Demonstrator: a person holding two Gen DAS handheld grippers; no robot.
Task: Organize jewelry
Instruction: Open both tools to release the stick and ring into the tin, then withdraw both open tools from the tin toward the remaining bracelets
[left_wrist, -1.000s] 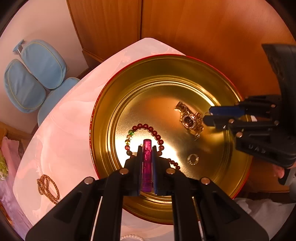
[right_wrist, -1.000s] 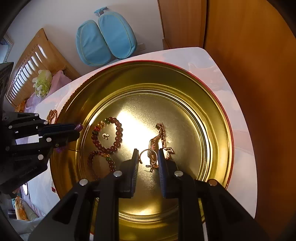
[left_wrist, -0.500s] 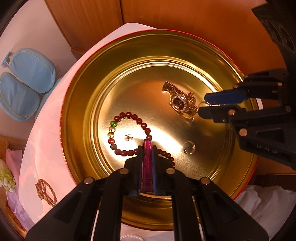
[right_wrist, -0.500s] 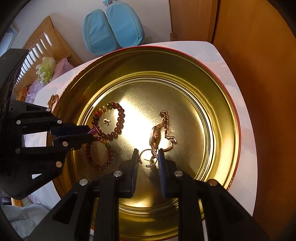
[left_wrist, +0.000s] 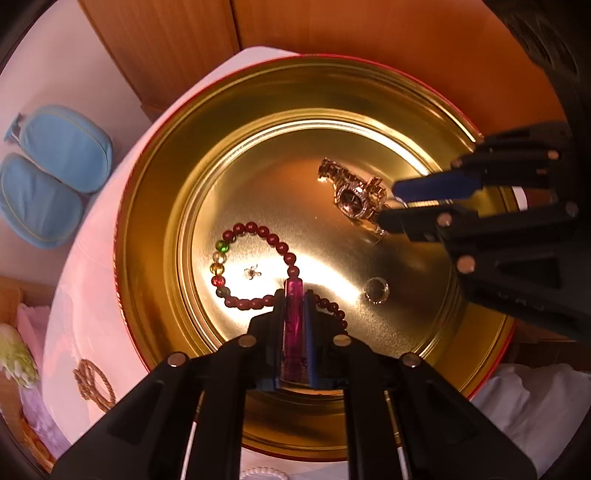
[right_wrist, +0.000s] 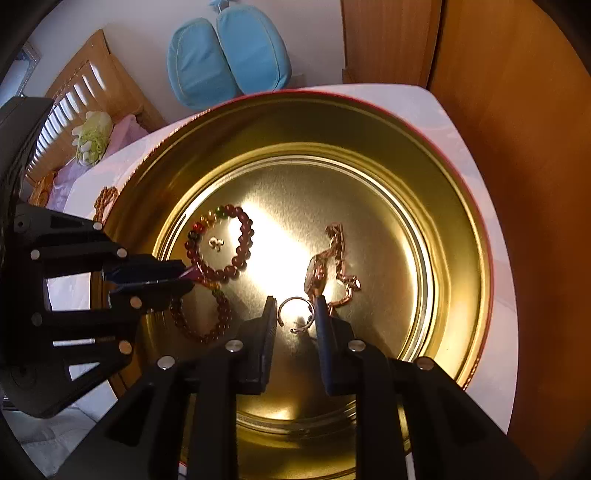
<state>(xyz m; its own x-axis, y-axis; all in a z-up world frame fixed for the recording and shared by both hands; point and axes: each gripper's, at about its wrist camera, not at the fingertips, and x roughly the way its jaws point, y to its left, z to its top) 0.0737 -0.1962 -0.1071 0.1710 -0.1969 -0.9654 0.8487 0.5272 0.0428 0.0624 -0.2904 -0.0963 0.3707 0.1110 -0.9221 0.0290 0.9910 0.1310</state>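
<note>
My left gripper (left_wrist: 293, 295) holds a purple bar (left_wrist: 293, 317) upright between its pads, low inside the round gold tin (left_wrist: 155, 221). Its jaws are opening, and the bar's tip (right_wrist: 192, 273) touches the dark red bead strand (left_wrist: 258, 236). My right gripper (right_wrist: 295, 306) has a thin hoop ring (right_wrist: 295, 314) spanning its pads just above the tin floor. Its jaws are opening slightly. A gold watch (right_wrist: 325, 266) lies just beyond the right fingertips. A small earring (left_wrist: 252, 273) and a clear ring (left_wrist: 376, 290) lie on the tin floor.
The tin sits on a white table (right_wrist: 436, 110) beside a wooden wardrobe (left_wrist: 369, 33). A brown bead bracelet (left_wrist: 92, 384) and a pearl string (left_wrist: 262, 472) lie on the table outside the tin. A blue chair (right_wrist: 229, 55) stands beyond the table's edge.
My left gripper has moved further in over the tin and lower, bringing the purple bar down to the bead strand. The right gripper has stayed put with the hoop ring.
</note>
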